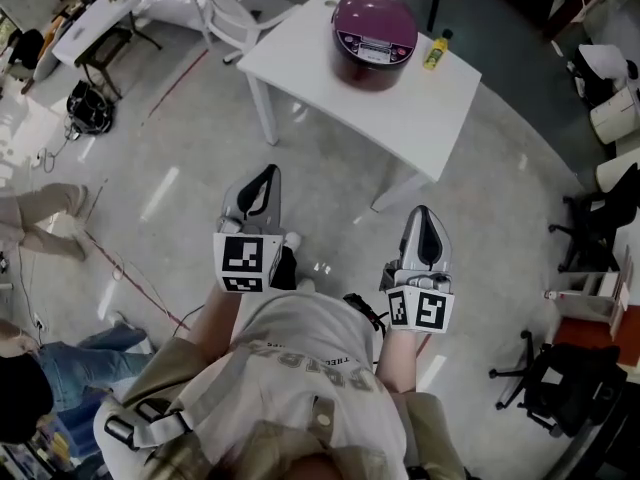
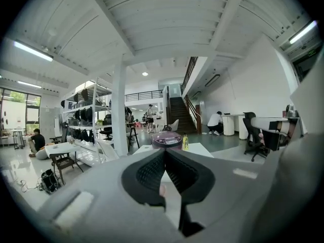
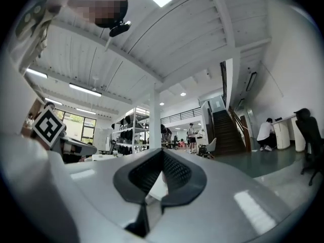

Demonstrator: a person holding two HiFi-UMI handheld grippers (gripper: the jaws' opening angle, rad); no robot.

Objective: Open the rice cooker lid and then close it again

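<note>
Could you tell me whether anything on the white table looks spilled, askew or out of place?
Nothing stands out. The rice cooker sits upright on the white table with its lid down, the yellow bottle stands upright beside it, and no spill shows on the tabletop.

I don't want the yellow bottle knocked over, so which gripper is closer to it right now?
Right. The right gripper sits short of the table, roughly in line with the yellow bottle; the left gripper is also short of it, further off to the side.
</note>
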